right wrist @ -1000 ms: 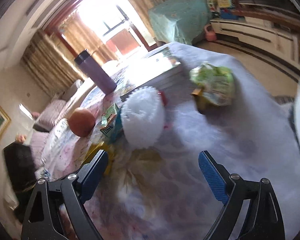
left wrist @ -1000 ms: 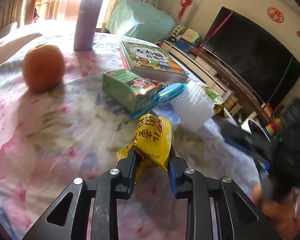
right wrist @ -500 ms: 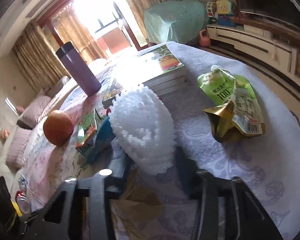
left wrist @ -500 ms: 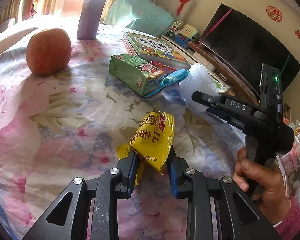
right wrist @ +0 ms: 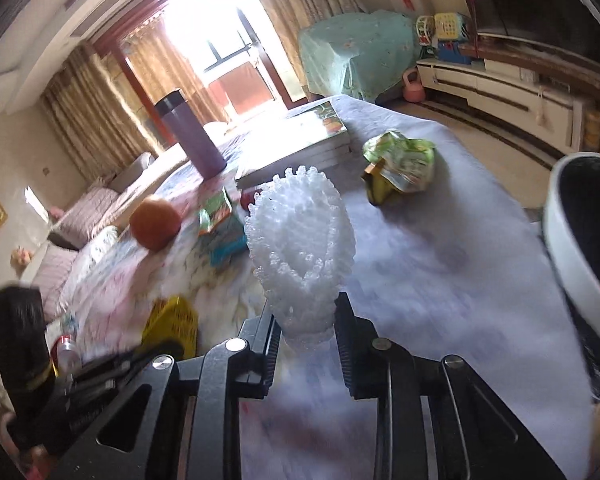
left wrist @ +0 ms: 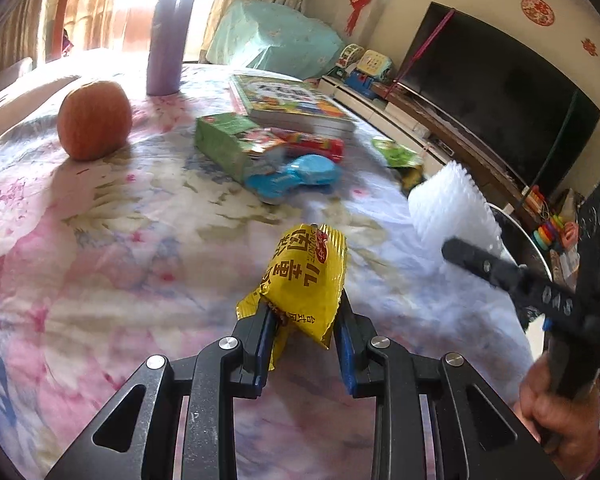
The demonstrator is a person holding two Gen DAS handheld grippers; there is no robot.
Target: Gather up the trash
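My left gripper (left wrist: pixel 302 326) is shut on a yellow snack wrapper (left wrist: pixel 304 276) and holds it above the floral tablecloth (left wrist: pixel 100 240). My right gripper (right wrist: pixel 306 326) is shut on a white foam fruit net (right wrist: pixel 300 248), lifted off the table; the net also shows in the left wrist view (left wrist: pixel 452 208) at the right. The yellow wrapper shows in the right wrist view (right wrist: pixel 172 322) at the lower left. A crumpled green pouch (right wrist: pixel 400 164) lies on the cloth beyond the net.
An orange (left wrist: pixel 94 120), a purple flask (left wrist: pixel 168 40), a stack of books (left wrist: pixel 292 100), a green carton (left wrist: pixel 232 144) and a blue object (left wrist: pixel 296 178) are on the table. A white-rimmed bin (right wrist: pixel 580 248) stands at the right past the table edge.
My right gripper closed on the foam net and lifted it off the table toward the right. My left gripper kept hold of the yellow wrapper and raised it slightly.
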